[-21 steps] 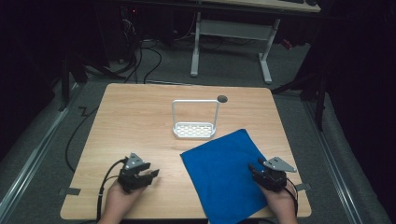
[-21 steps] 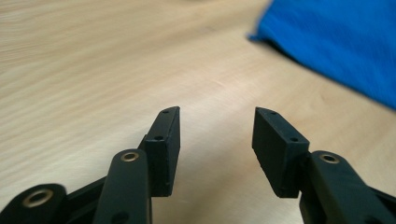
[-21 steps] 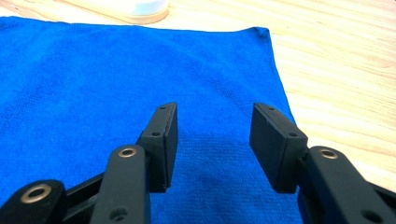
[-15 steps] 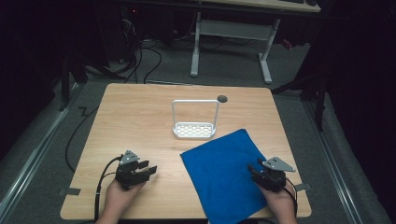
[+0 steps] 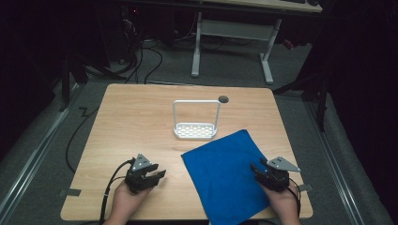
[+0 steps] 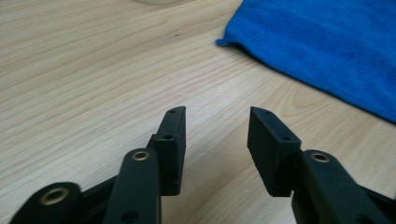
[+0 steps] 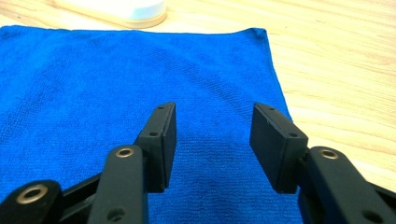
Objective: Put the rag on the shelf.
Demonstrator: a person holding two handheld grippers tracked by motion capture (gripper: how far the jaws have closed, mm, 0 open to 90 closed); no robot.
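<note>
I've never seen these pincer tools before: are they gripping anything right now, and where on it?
Nothing is held. The left gripper stands open over bare table; the right gripper stands open above the blue cloth.

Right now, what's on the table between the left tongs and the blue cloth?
Nothing: in the high view, only bare wood separates the left tongs from the blue cloth. The left gripper view shows the same.

A lab: dark room, floor cables, bare wooden table.
</note>
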